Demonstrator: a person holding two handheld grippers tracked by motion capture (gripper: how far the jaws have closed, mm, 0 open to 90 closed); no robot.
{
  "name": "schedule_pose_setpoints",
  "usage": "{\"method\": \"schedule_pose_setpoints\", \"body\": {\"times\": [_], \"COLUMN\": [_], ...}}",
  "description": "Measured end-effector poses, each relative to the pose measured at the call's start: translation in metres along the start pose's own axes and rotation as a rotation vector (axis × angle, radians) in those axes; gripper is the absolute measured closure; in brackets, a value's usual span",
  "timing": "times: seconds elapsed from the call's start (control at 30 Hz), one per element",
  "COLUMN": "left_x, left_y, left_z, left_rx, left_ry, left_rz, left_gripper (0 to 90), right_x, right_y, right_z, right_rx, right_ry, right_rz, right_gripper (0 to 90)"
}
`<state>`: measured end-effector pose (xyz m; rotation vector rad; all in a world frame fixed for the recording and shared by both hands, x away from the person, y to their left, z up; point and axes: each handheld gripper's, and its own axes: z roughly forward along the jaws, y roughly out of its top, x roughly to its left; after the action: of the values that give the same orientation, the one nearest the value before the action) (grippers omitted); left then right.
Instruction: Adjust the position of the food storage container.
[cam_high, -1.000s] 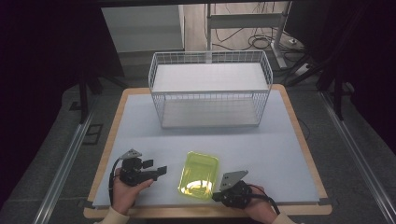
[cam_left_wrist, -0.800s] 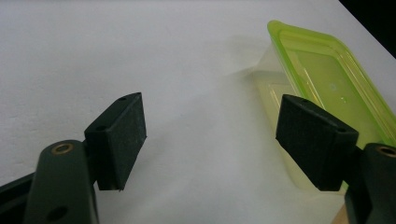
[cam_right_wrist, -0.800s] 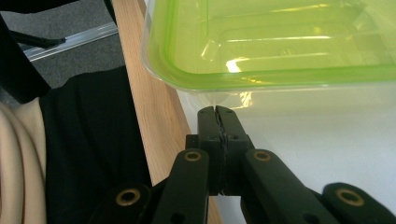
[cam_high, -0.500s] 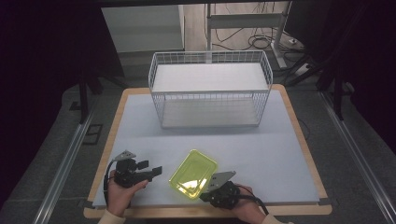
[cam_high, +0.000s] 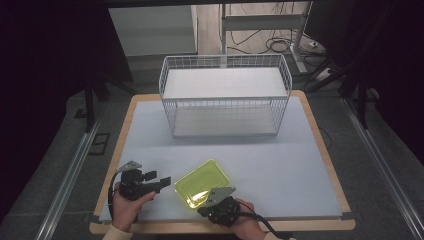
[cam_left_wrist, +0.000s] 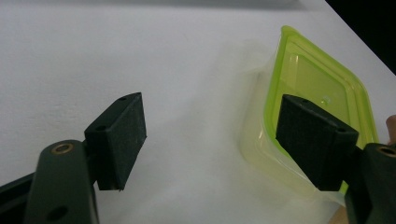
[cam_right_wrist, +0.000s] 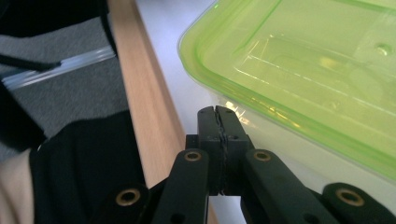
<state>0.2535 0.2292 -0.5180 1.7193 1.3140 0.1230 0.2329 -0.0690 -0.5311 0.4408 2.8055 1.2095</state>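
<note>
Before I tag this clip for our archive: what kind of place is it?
Probably a lab or recording bench, not a home: a bare work table with a wire basket, metal rails on the floor, and loose cables behind.

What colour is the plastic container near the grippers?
Translucent yellow-green container, clearest in the right gripper view.

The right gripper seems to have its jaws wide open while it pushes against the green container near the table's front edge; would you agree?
Not quite: the right gripper has its jaws shut, pressed together with nothing between them, as the right gripper view shows. The rest holds: its closed tips sit against the side of the green container, near the front edge of the table.
</note>
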Motion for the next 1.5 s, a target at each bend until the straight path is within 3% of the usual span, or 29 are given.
{"method": "schedule_pose_setpoints", "body": {"times": [0.1,0.3,0.4,0.57,0.67,0.7,0.73,0.9,1.0,1.1,1.2,1.23,1.27,1.37,1.43,1.47,1.5], "left_x": [0.001,0.002,0.002,0.001,0.002,0.002,0.002,-0.004,-0.007,-0.012,-0.012,-0.012,-0.012,-0.011,-0.011,-0.011,-0.010], "left_y": [0.000,0.000,0.000,-0.002,-0.003,-0.004,-0.004,-0.010,-0.013,-0.017,-0.017,-0.017,-0.017,-0.018,-0.018,-0.018,-0.018], "left_z": [-0.001,-0.001,-0.002,-0.008,-0.014,-0.017,-0.017,-0.020,-0.019,-0.016,-0.015,-0.013,-0.013,-0.012,-0.011,-0.011,-0.010], "left_rx": [-0.002,-0.001,-0.004,-0.023,-0.026,-0.022,-0.022,0.049,0.074,0.103,0.106,0.110,0.110,0.119,0.121,0.121,0.127], "left_ry": [0.001,0.005,0.006,0.007,-0.009,-0.015,-0.015,-0.011,-0.016,-0.008,-0.008,-0.007,-0.007,-0.006,-0.006,-0.006,-0.007], "left_rz": [-0.002,-0.005,-0.007,0.007,0.008,0.005,0.005,0.004,0.017,0.042,0.041,0.041,0.041,0.042,0.038,0.038,0.039], "left_gripper": [24.3,24.3,24.5,28.6,41.9,53.8,59.9,87.6,90.0,90.0,90.0,90.0,90.0,90.0,90.0,90.0,90.0], "right_x": [0.000,0.000,0.000,0.003,0.001,-0.003,-0.005,-0.021,-0.029,-0.047,-0.055,-0.066,-0.066,-0.078,-0.081,-0.081,-0.083], "right_y": [0.004,0.009,0.008,-0.001,-0.010,-0.015,-0.016,-0.023,-0.028,-0.039,-0.045,-0.053,-0.053,-0.065,-0.068,-0.068,-0.069], "right_z": [0.006,0.014,0.012,-0.005,-0.022,-0.036,-0.041,-0.071,-0.083,-0.102,-0.109,-0.116,-0.116,-0.125,-0.127,-0.127,-0.130], "right_rx": [-0.022,-0.027,-0.028,-0.029,-0.031,-0.040,-0.048,-0.098,-0.112,-0.131,-0.134,-0.131,-0.131,-0.132,-0.143,-0.143,-0.147], "right_ry": [-0.026,-0.028,-0.024,-0.011,-0.016,-0.030,-0.037,-0.098,-0.130,-0.192,-0.214,-0.228,-0.228,-0.250,-0.273,-0.273,-0.288], "right_rz": [0.027,0.049,0.050,0.047,0.058,0.070,0.076,0.108,0.128,0.176,0.200,0.233,0.233,0.286,0.304,0.304,0.322], "right_gripper": [90.0,90.0,90.0,90.0,90.0,90.0,90.0,90.0,90.0,90.0,89.9,85.4,85.4,63.1,52.7,52.7,42.9]}}
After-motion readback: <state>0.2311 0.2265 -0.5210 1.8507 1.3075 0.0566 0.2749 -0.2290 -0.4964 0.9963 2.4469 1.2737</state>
